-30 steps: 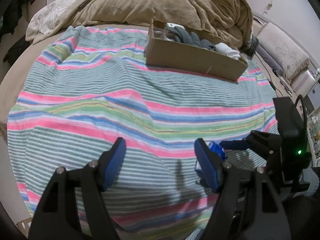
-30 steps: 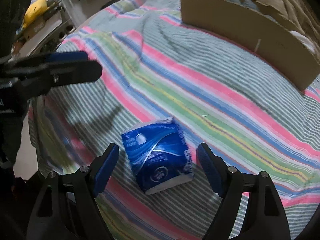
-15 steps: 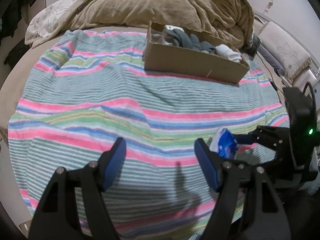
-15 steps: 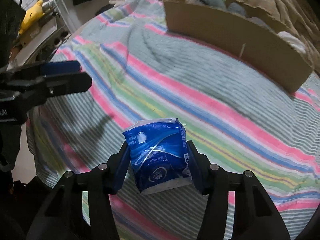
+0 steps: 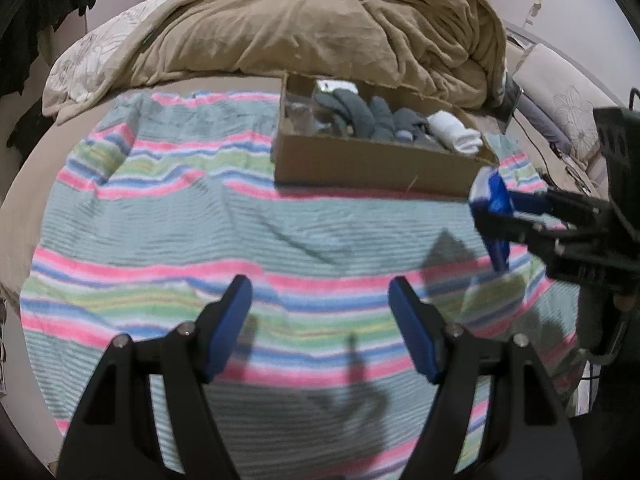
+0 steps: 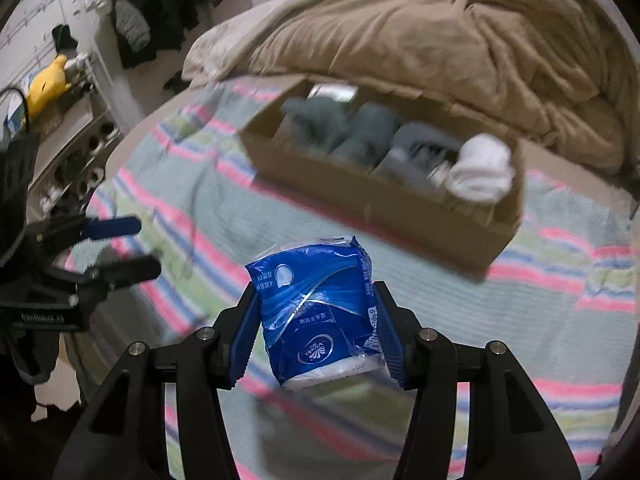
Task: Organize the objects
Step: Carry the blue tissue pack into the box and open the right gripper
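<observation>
My right gripper [image 6: 316, 332] is shut on a blue tissue pack [image 6: 320, 312] and holds it in the air above the striped blanket [image 6: 560, 320], in front of the cardboard box [image 6: 360, 200]. The box holds grey socks [image 6: 360, 132] and a white sock roll [image 6: 480, 168]. In the left wrist view the pack [image 5: 490, 196] and the right gripper [image 5: 496, 216] hang by the box's [image 5: 360, 164] right end. My left gripper [image 5: 320, 320] is open and empty over the blanket [image 5: 200, 220].
A tan duvet [image 5: 320, 32] is heaped behind the box. A pillow [image 5: 560, 96] lies at the right. In the right wrist view a shelf with a yellow plush toy [image 6: 48, 84] and hanging dark clothes [image 6: 160, 8] stand left of the bed.
My right gripper closed on the tissue pack, lifted it off the blanket and carried it toward the box's right end. My left gripper stayed open and rose a little.
</observation>
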`<state>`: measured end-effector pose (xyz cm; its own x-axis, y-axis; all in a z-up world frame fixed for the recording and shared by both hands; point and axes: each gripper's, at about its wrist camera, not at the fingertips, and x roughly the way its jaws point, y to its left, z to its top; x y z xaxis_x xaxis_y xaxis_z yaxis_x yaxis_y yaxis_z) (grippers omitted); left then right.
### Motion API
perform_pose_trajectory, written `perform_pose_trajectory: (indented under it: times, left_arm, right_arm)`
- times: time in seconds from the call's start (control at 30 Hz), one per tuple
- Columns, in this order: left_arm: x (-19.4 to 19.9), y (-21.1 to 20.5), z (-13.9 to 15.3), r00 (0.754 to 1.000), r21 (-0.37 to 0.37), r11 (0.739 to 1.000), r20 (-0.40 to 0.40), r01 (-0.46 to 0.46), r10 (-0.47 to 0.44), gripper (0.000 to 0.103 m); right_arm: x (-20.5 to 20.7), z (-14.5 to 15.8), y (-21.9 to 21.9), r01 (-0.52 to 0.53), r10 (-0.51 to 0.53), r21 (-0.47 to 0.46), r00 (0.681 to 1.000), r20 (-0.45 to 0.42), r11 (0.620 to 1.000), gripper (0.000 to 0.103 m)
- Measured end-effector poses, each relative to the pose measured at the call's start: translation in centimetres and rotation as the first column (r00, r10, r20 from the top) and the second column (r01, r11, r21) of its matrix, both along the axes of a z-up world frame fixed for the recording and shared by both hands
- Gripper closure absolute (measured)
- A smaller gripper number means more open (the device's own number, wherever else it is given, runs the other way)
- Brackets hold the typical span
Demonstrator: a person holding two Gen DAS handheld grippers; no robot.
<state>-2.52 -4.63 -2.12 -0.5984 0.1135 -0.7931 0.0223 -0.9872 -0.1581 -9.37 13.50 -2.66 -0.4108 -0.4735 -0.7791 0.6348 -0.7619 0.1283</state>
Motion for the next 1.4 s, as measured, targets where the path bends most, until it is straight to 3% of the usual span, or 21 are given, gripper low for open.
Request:
perform_pose_trajectory:
  times: [0.5, 1.4]
  left_arm:
    - [-5.0, 0.0, 1.5, 0.999, -0.030, 0.999, -0.051, 0.011, -0.013, 0.031]
    - [-11.2, -0.6, 1.3, 0.996, -0.009, 1.000, -0.089, 0.013, -0.014, 0.031]
  right_arm:
    - [-6.6, 2.8, -0.5, 0.037, -0.040, -0.037, 0.997, -0.072, 0.999, 0.046]
    - [-12.7, -0.3, -2.6, 0.069, -0.070, -0.012, 0.997, -0.034, 0.998, 0.046]
